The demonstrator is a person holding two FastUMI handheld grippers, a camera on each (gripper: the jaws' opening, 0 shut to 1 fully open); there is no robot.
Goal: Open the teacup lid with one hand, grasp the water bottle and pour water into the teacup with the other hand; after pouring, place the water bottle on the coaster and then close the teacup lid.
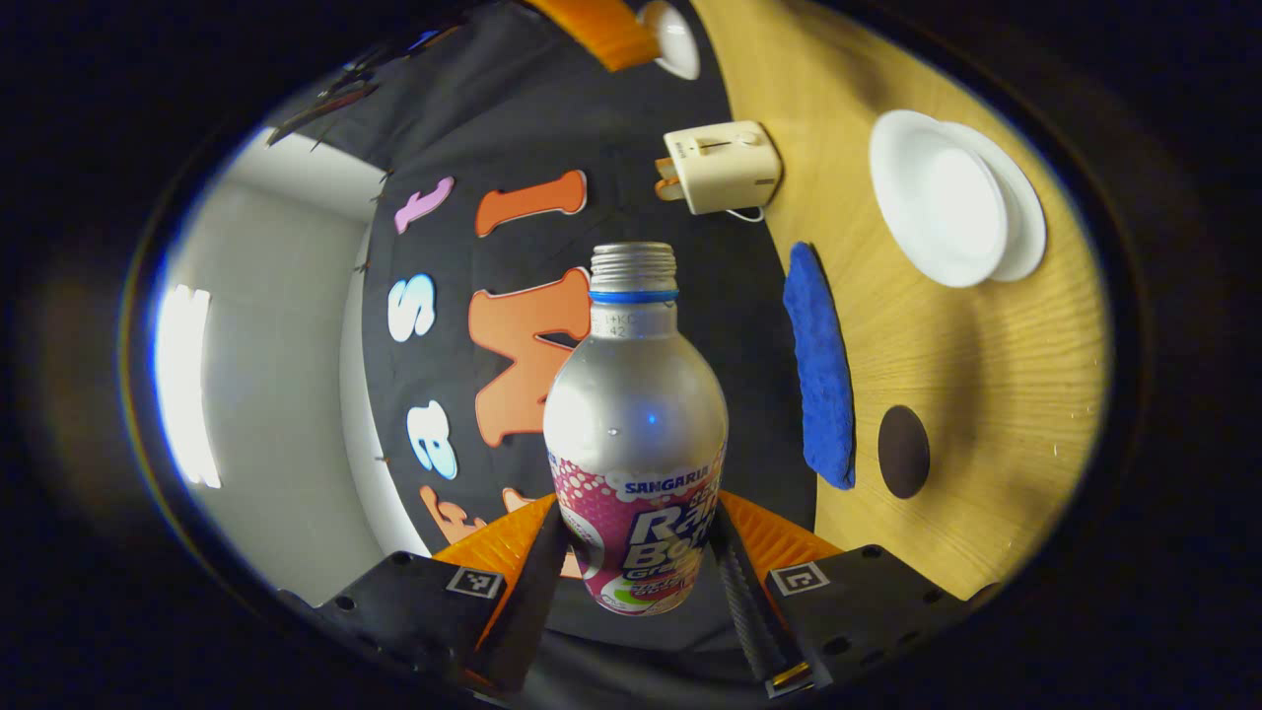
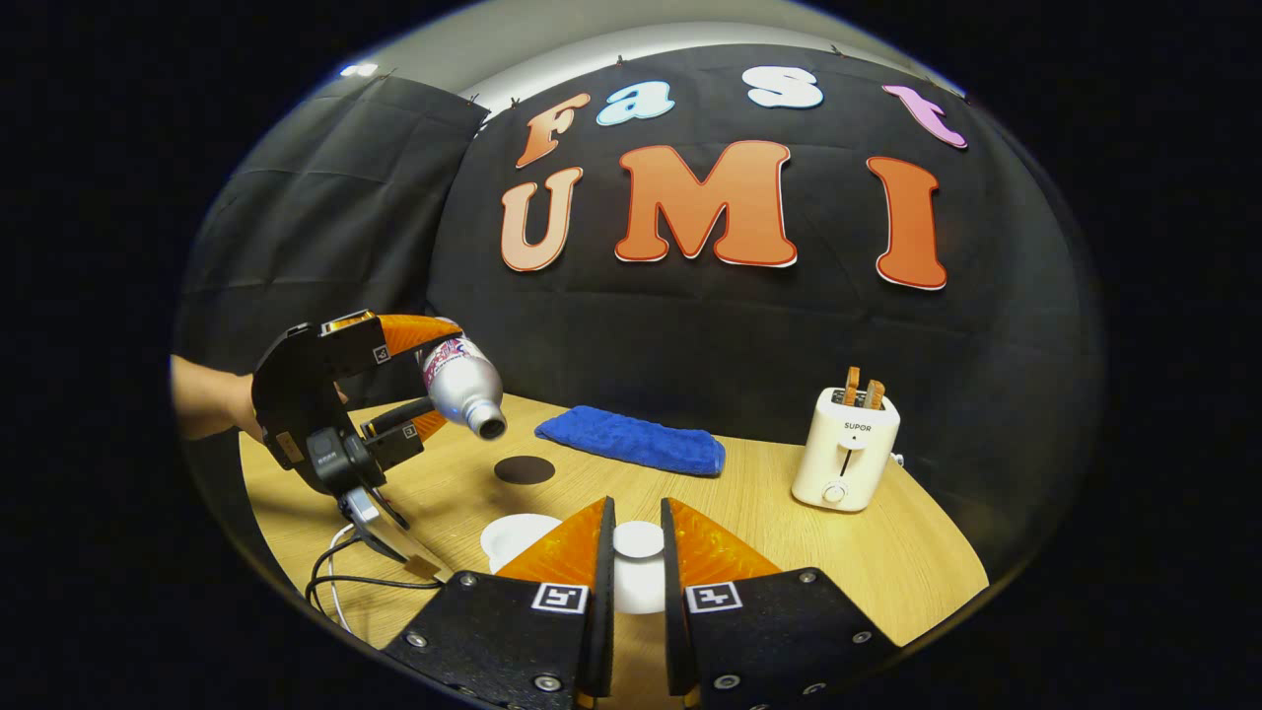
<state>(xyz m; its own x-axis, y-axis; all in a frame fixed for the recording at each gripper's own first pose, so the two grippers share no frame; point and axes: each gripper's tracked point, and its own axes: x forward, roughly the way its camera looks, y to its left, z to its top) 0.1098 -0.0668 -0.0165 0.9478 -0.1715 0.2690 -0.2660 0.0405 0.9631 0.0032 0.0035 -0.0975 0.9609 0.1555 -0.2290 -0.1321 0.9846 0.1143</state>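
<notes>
My left tool (image 1: 636, 567) clamps the water bottle (image 1: 636, 434) low on its body, tipped mouth-down in the air over the table (image 2: 769, 513). My right tool (image 2: 632, 562) is nearly closed on the white lid (image 2: 639, 539); whether both fingers press it I cannot tell. The teacup (image 1: 942, 197) sits on its saucer near the table's front edge. To pour well, I judge the mouth must come over the cup first, then tilt slowly. The bottle is silver, uncapped, with a threaded neck. The dark coaster (image 2: 524, 469) lies beside the blue cloth (image 2: 631, 439).
</notes>
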